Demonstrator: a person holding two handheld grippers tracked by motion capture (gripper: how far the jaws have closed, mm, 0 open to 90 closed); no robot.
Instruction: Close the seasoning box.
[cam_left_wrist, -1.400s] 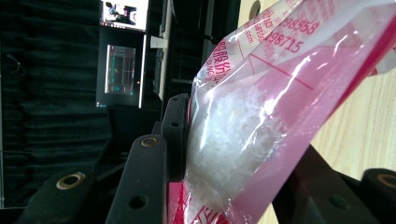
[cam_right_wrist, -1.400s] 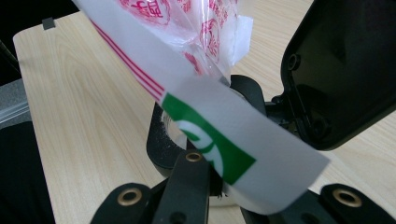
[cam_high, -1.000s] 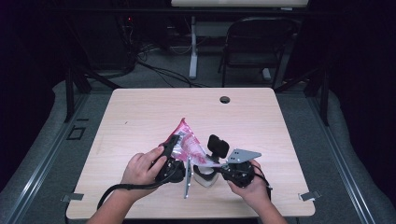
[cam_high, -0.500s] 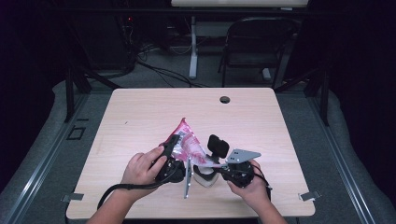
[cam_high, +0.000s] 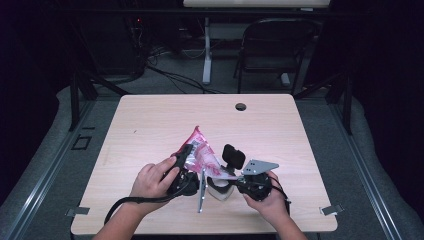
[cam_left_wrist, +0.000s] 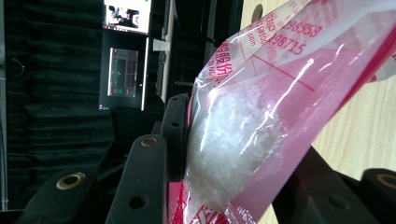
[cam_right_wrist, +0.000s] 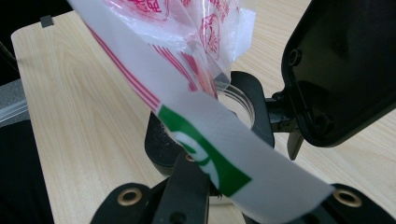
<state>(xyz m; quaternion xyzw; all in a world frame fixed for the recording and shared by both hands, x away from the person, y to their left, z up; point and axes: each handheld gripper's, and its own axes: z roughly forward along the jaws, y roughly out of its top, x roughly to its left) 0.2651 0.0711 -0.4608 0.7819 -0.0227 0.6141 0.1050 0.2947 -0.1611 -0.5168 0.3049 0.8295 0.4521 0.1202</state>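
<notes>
Above the bench (cam_high: 150, 120), the left gripper (cam_high: 186, 159) clamps its jaws on a pink bag (cam_high: 199, 150) of white crystals, tilting it over a jar (cam_right_wrist: 238, 100), while the right gripper (cam_high: 235, 176), jaws closed on the bag's white strip (cam_right_wrist: 224, 154), steadies the mouth for pouring.

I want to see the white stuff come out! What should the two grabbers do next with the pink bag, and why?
Probably tip the pink bag a bit more toward the open jar. The left gripper clamps the bag's grain-filled part, the right gripper pinches its white strip, and the bag's corner already hangs over the jar's mouth.
</notes>
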